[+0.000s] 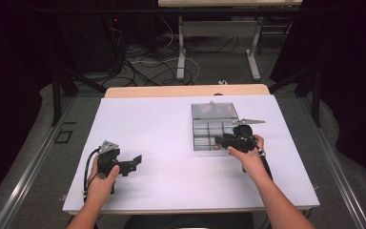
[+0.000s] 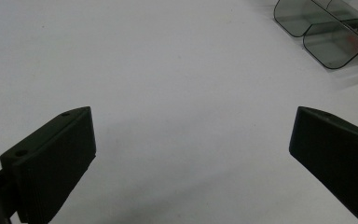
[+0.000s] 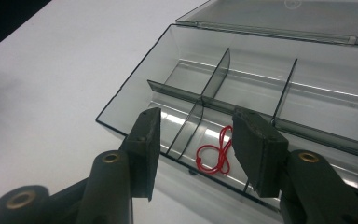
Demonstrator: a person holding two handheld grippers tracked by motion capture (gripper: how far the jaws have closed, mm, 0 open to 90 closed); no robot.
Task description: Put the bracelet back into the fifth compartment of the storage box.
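Toward the tabletop's (image 1: 171,124) far right corner sits a clear divided box (image 1: 214,126), lid open; the right gripper (image 1: 221,140) hovers at its near edge, the left gripper (image 1: 136,162) near the front left.

Left gripper view: jaws wide apart over bare tabletop.

Right gripper view: jaws parted, empty, above a red string (image 3: 214,156) lying in a near compartment.

Worktop (image 1: 162,124), white-surfaced: 1.
Clear plastic compartment box (image 1: 214,125), lid open, right of centre: 1.
Loops of red string (image 3: 214,154), in a near compartment of the box: 1.
Hand-held two-jaw tools: 2, namely left tool (image 1: 134,163) near left and right tool (image 1: 219,140) at the box.
Hands: 2.
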